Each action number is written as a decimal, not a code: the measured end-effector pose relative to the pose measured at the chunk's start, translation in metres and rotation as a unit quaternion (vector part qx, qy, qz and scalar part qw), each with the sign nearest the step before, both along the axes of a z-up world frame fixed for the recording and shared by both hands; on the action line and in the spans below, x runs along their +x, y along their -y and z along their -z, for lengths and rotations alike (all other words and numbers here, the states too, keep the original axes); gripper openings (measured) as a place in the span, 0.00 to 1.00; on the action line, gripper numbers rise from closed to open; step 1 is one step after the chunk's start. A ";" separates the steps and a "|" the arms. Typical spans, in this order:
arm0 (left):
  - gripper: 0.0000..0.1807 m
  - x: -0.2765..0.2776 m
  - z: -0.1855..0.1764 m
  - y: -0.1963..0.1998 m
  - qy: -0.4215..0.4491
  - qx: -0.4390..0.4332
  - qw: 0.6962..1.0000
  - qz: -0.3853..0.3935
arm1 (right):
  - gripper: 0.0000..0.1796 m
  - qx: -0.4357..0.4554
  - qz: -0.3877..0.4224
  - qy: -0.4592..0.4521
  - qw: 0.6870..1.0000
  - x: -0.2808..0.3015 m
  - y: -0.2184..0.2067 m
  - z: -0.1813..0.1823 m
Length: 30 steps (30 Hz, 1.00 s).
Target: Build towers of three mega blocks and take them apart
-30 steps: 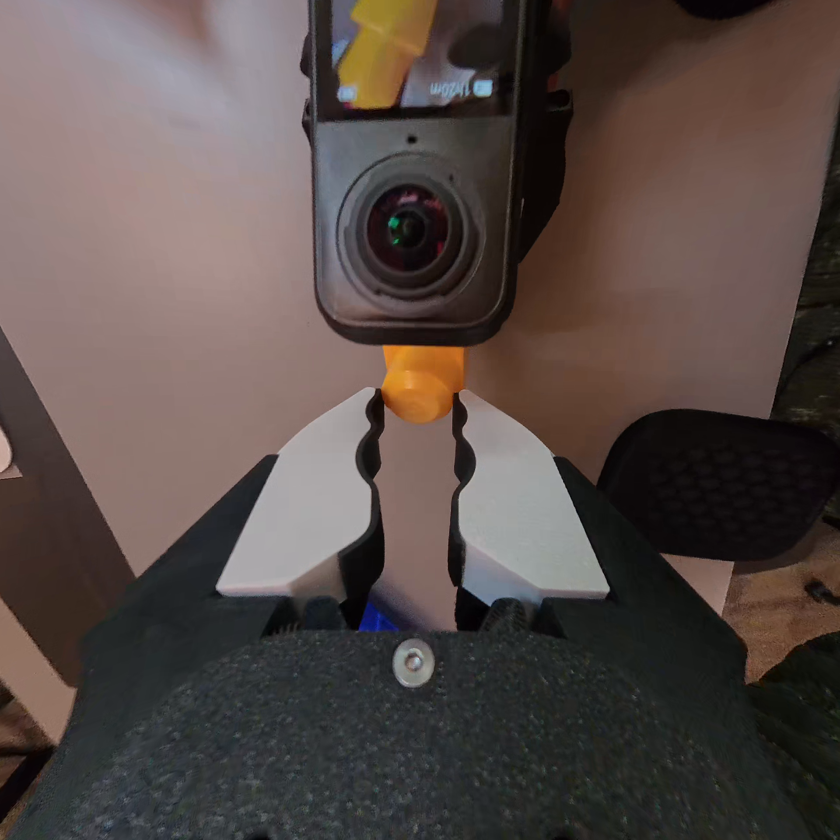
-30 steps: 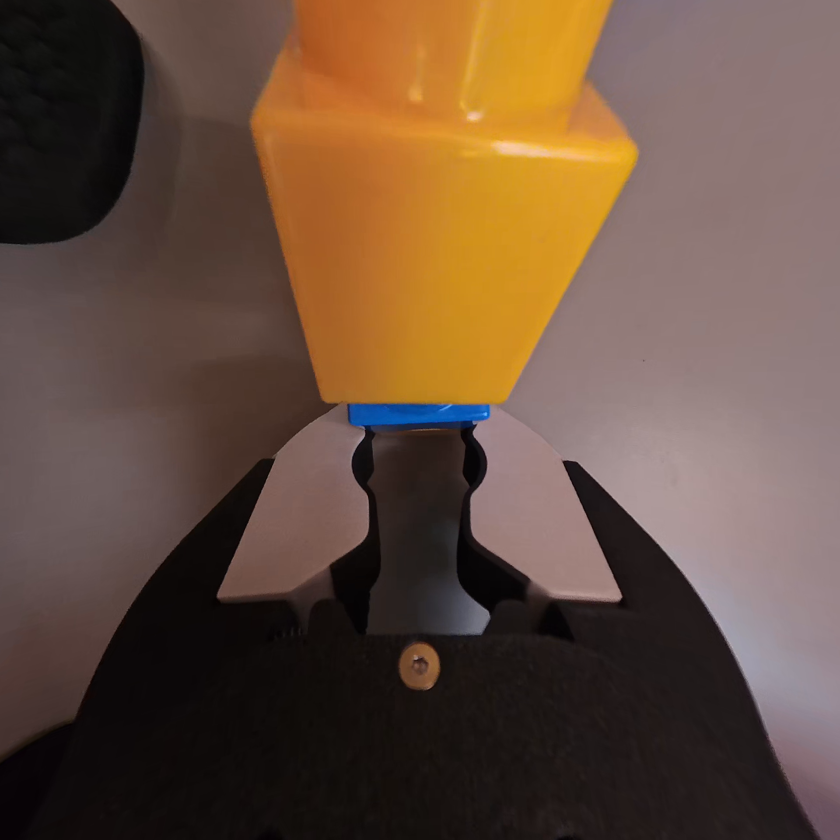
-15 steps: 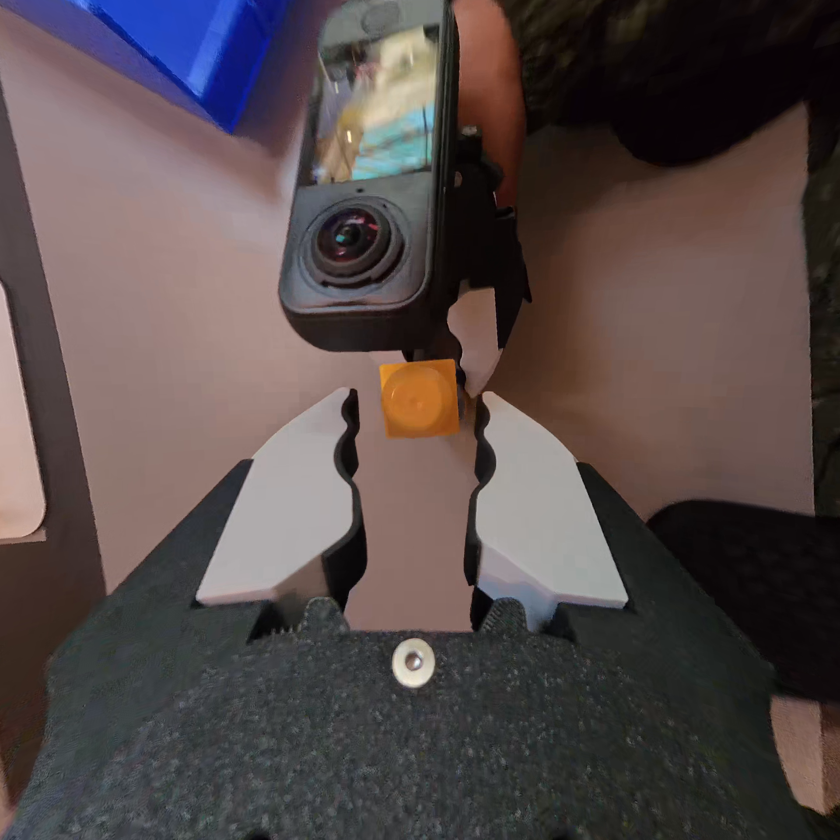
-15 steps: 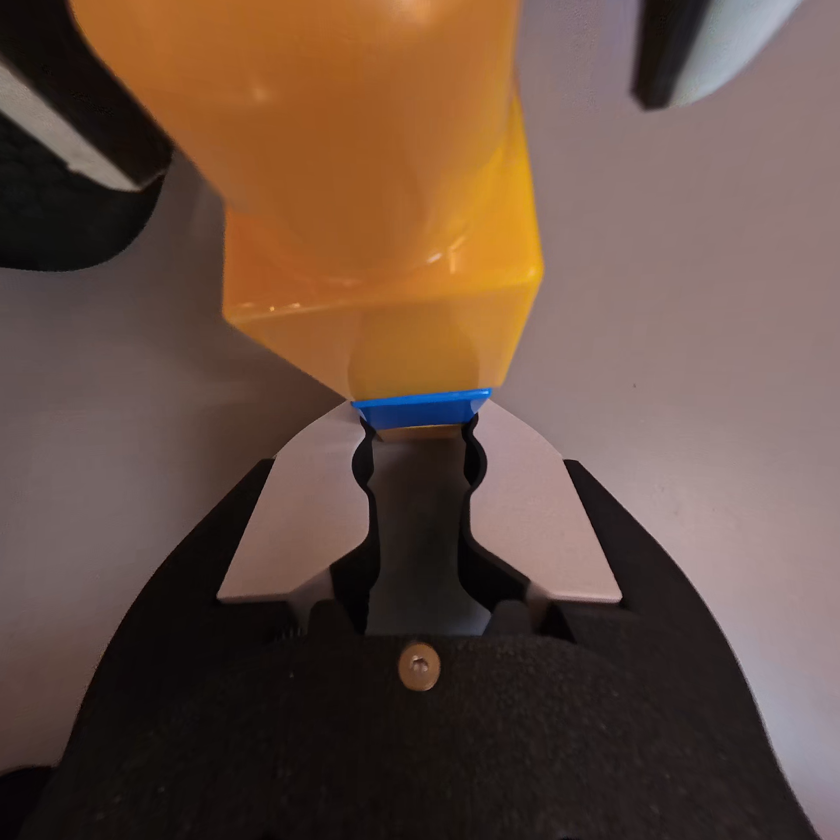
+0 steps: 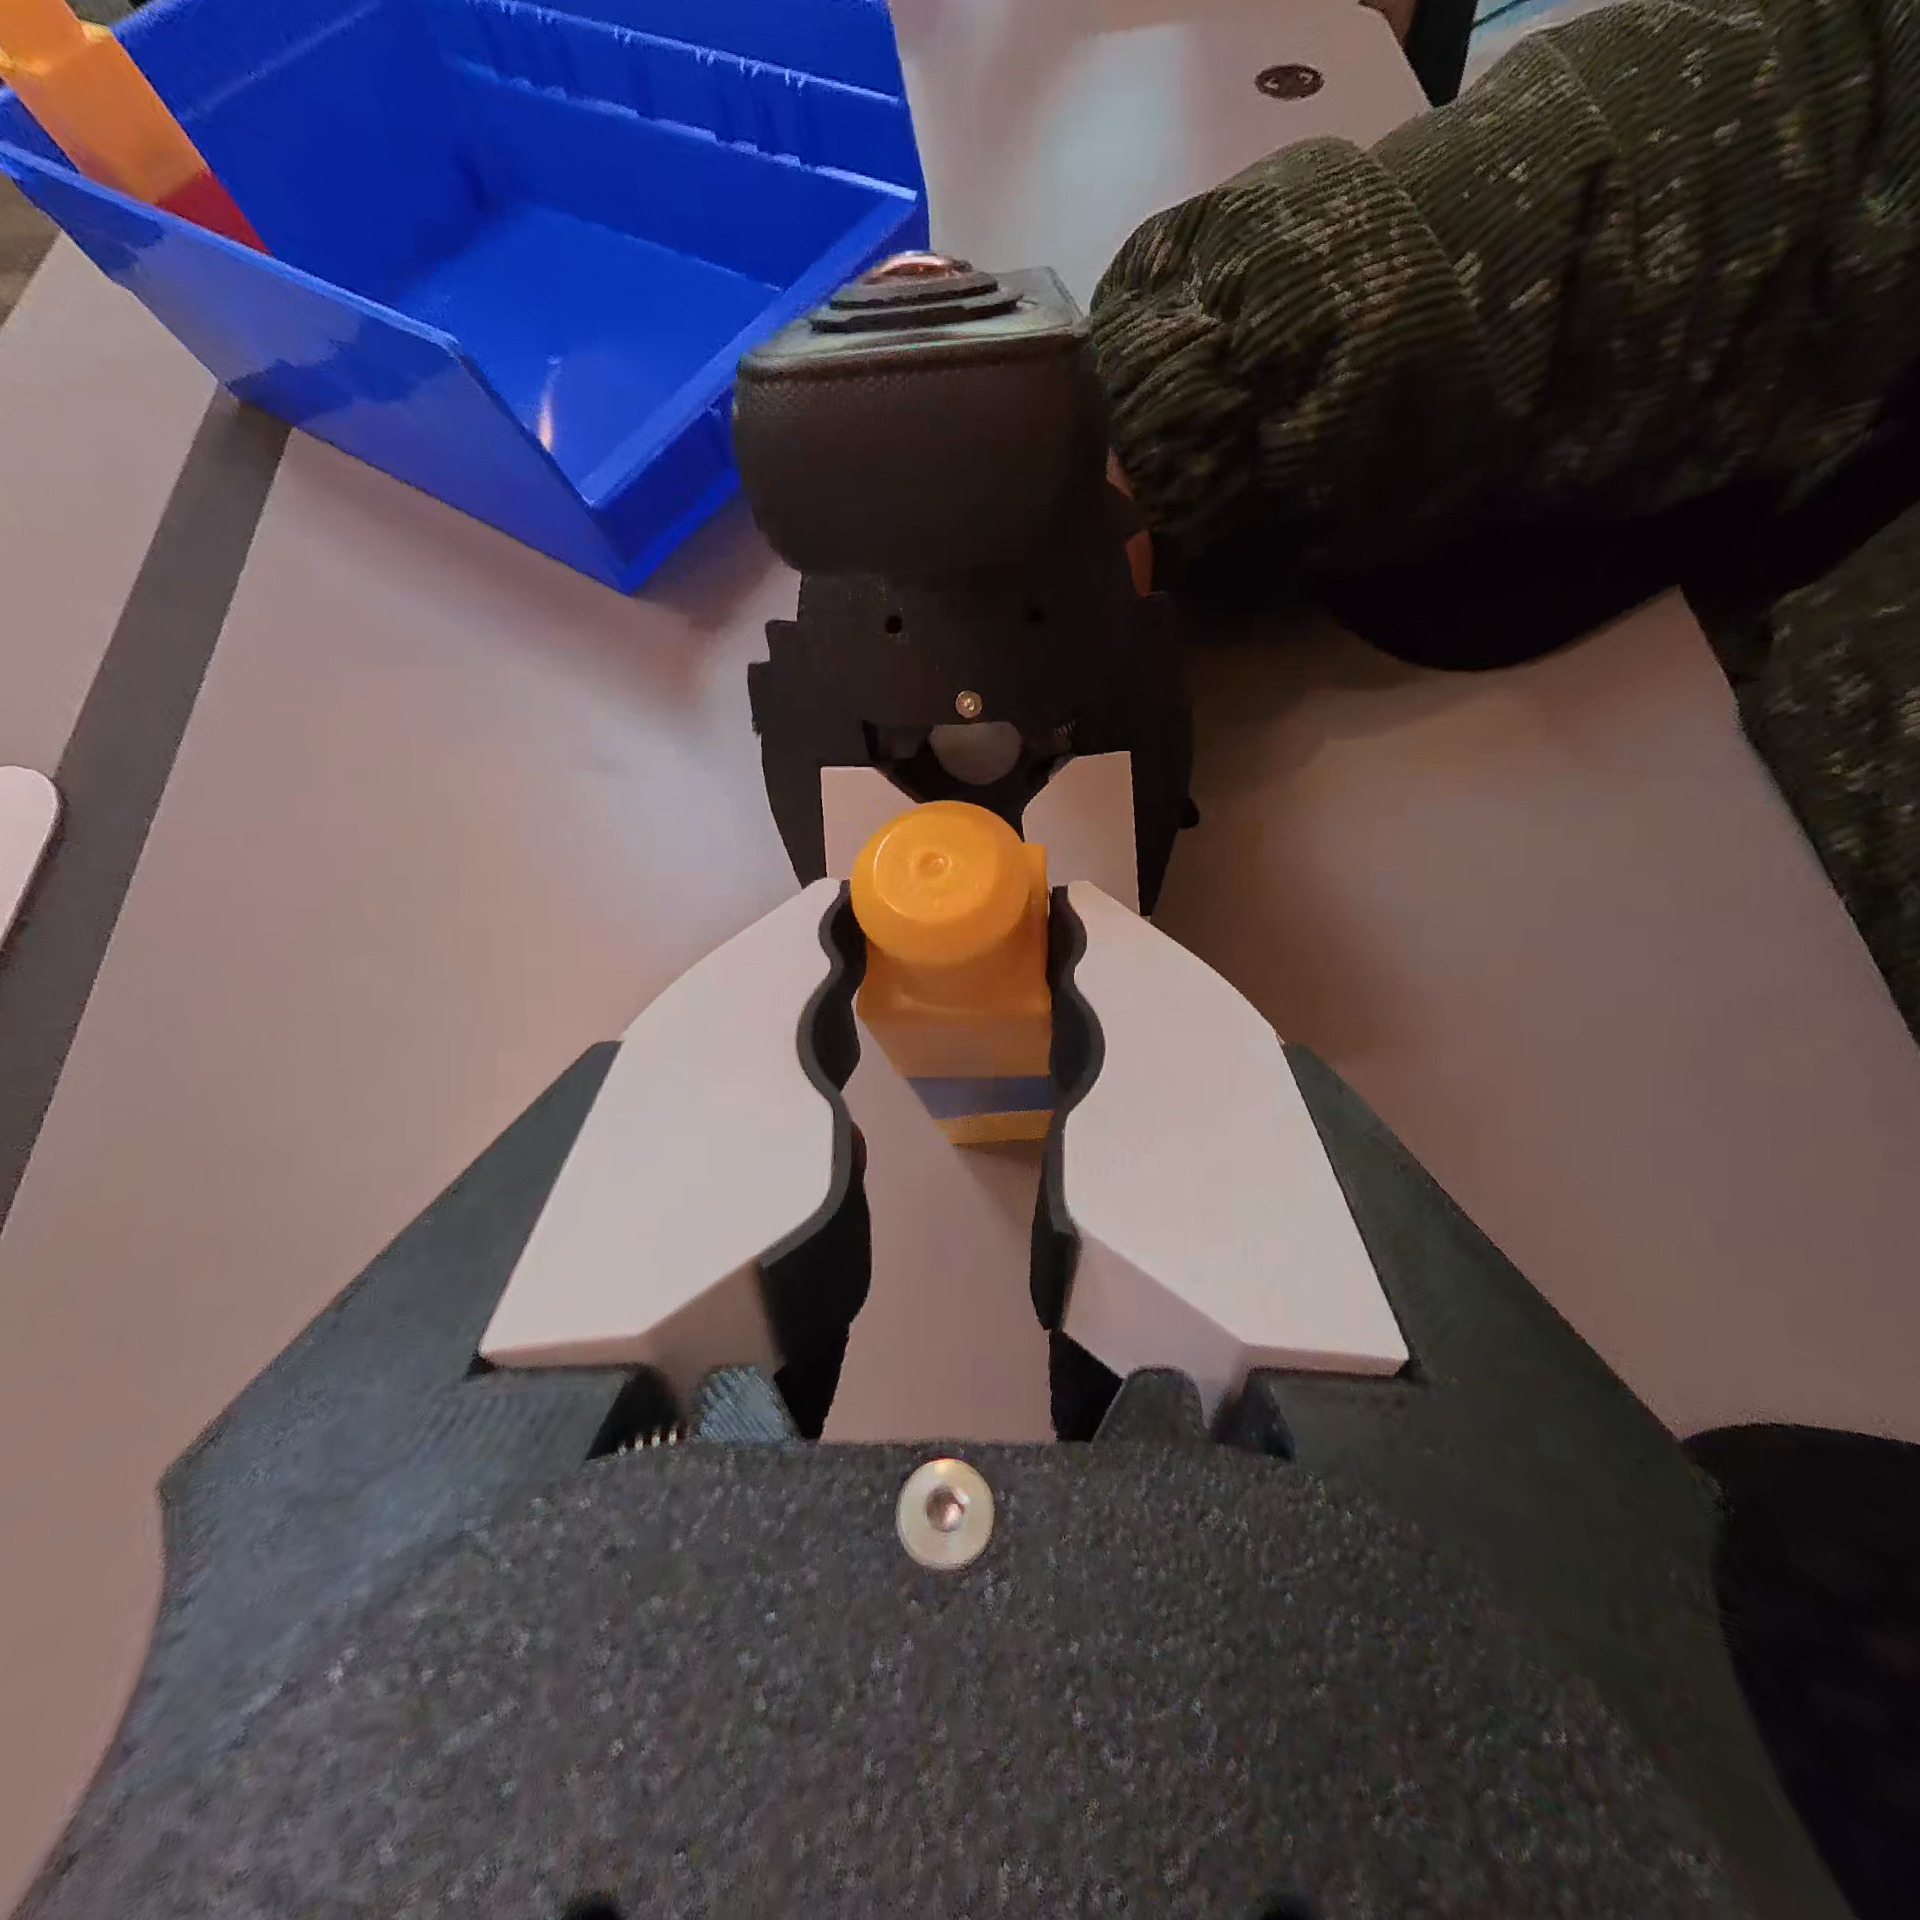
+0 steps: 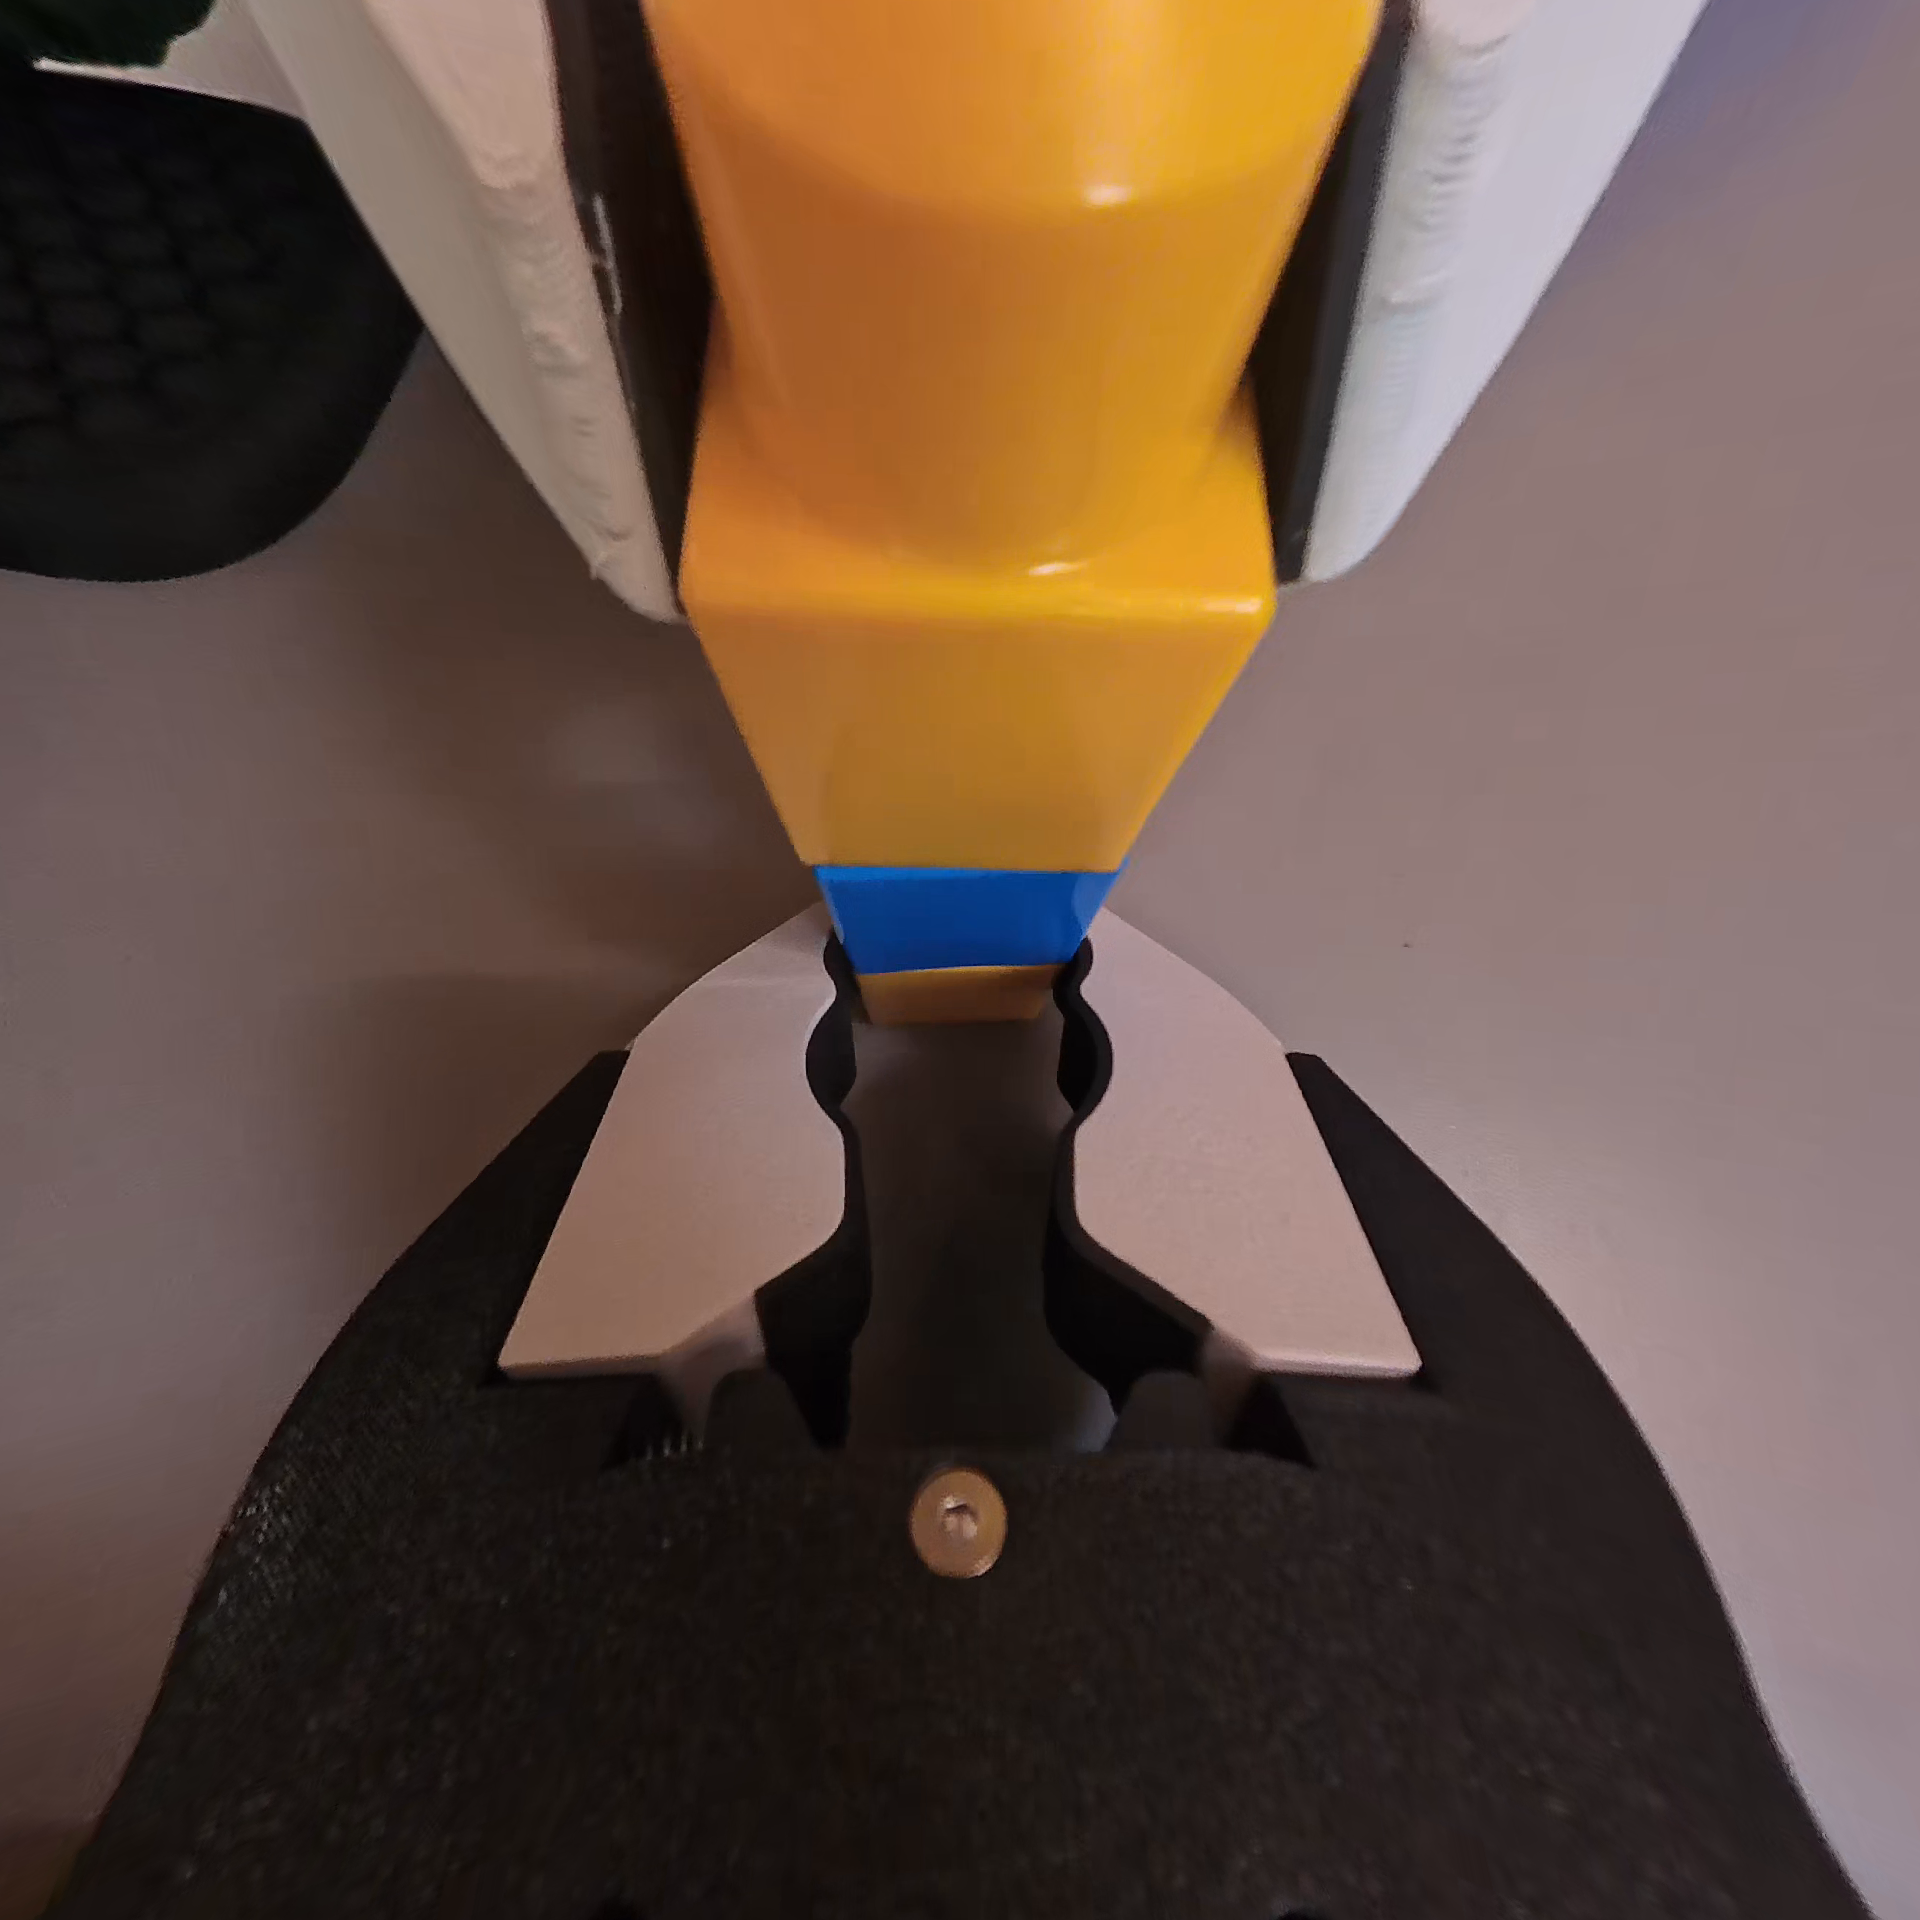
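A tower of three mega blocks stands on the table: an orange top block, a blue middle block and an orange bottom block. My left gripper is shut on the top orange block, one pad on each side of it. Its white fingers flank that block in the right wrist view. My right gripper is shut on the bottom orange block, from the opposite side. Its fingers show behind the tower in the left wrist view.
A blue bin stands at the far left with an orange block and a red block in its corner. A person's green sleeve lies behind the right gripper. A black padded object sits beside the table. The grippers' ends are close to 9 cm from one another.
My left gripper was open around the top orange block half a second ago and has closed on it, while its view tilted up to take in the bin. My right gripper kept its hold.
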<state>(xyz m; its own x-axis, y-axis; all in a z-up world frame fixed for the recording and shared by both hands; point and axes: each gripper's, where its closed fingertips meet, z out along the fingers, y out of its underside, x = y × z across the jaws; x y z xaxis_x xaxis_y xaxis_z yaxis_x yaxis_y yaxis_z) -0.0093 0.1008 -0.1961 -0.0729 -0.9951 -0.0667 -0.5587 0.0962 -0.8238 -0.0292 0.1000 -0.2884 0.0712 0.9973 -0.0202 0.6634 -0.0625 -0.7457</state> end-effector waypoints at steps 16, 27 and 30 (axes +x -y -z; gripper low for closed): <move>0.20 0.008 -0.014 -0.005 0.099 0.023 0.994 -0.038 | 0.20 -0.006 0.022 -0.025 0.999 0.003 -0.005 -0.012; 0.19 0.010 -0.020 -0.008 0.120 0.006 0.991 -0.059 | 0.20 -0.011 0.027 -0.033 0.999 0.004 -0.007 -0.016; 0.19 0.006 -0.022 -0.005 0.131 -0.013 0.990 -0.045 | 0.20 -0.015 0.018 -0.039 0.999 0.003 -0.003 -0.017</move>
